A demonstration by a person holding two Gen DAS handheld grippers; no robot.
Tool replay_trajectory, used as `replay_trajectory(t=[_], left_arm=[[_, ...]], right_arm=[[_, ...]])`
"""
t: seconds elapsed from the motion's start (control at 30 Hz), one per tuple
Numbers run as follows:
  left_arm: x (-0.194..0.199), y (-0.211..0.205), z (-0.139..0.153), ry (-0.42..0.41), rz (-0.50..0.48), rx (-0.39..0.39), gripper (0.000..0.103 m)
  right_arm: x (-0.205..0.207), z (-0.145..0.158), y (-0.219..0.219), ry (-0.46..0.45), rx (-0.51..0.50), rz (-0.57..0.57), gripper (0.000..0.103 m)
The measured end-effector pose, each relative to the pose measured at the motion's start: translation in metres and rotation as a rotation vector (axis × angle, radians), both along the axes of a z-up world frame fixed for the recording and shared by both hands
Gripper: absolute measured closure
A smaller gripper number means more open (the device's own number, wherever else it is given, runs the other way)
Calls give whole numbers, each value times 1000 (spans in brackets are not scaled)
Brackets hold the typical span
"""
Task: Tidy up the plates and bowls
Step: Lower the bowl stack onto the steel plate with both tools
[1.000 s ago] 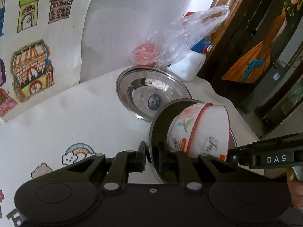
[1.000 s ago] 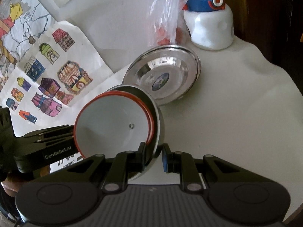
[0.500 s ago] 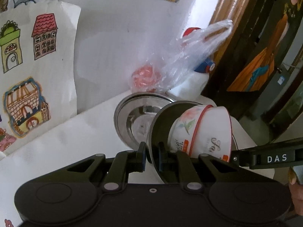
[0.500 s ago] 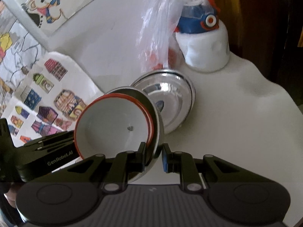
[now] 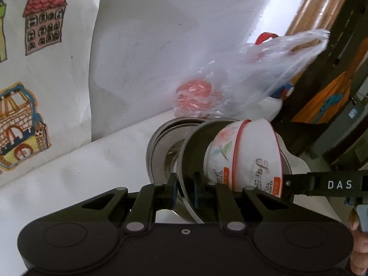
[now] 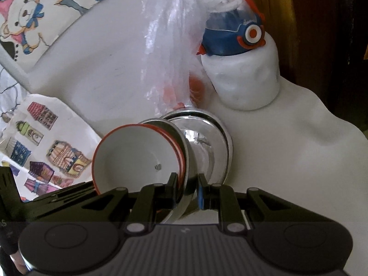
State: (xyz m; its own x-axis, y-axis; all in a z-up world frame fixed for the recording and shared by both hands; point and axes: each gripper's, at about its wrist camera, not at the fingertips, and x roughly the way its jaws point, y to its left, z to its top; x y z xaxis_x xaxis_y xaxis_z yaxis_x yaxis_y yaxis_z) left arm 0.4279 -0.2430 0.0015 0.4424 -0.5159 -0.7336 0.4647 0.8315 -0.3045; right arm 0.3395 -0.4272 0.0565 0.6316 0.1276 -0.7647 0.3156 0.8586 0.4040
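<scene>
A steel plate (image 5: 192, 158) is held up off the table, steeply tilted, with two stacked white bowls (image 5: 248, 156) with red rims and a flower print resting in it. My left gripper (image 5: 185, 189) is shut on the plate's near rim. In the right wrist view the top bowl's inside (image 6: 135, 158) faces me, and my right gripper (image 6: 186, 189) is shut on the plate's rim (image 6: 186, 161) beside the bowls. A second steel plate (image 5: 158, 147) (image 6: 207, 147) lies on the white table just behind the held one. The right gripper's arm (image 5: 326, 184) shows in the left wrist view.
A clear plastic bag (image 5: 241, 82) with red items and a white bottle with a blue cap (image 6: 241, 73) stand against the wall behind the plates. Children's drawings (image 5: 20, 124) cover the wall at left. The white tablecloth (image 6: 299, 161) drops away at right near a wooden door frame (image 5: 322, 4).
Both grippers have carried the plate and bowls forward toward the second steel plate and the wall. The held plate now overlaps the one on the table. Both grips are unchanged.
</scene>
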Motion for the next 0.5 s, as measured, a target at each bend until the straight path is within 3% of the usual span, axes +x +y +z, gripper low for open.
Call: replay_trajectory(t=[0.5], left_arm=[[24, -14, -17, -7, 28, 22, 89]], right_arm=[[16, -22, -11, -40, -10, -16, 83]])
